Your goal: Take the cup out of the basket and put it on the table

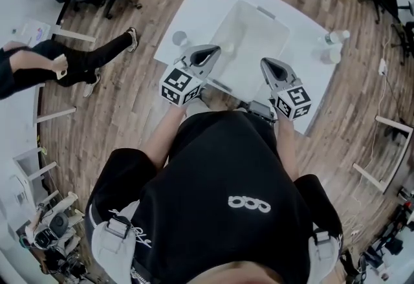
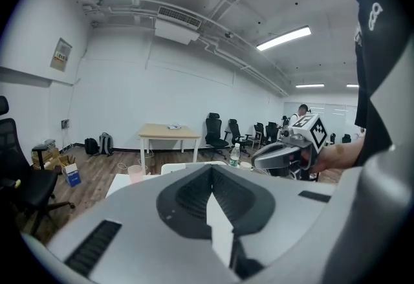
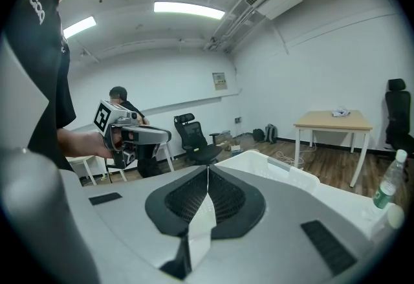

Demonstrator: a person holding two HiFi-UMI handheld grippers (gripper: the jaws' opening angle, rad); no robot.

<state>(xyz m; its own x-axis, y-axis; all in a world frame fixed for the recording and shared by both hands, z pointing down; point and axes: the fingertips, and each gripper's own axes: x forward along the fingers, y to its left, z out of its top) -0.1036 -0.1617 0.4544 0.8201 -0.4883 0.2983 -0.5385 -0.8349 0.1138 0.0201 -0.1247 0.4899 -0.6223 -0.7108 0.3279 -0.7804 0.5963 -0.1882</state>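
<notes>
head view seems to put a small pale cup point(image 1: 228, 48) low in the white plastic basket point(image 1: 262, 12) on the white table point(image 1: 194, 11), just past the left gripper point(image 1: 215, 50). it and the right gripper point(image 1: 266, 62) are pressed together, empty; best to spread one, then dip over the rim. the cup reads faintly, and both gripper views miss it.
</notes>
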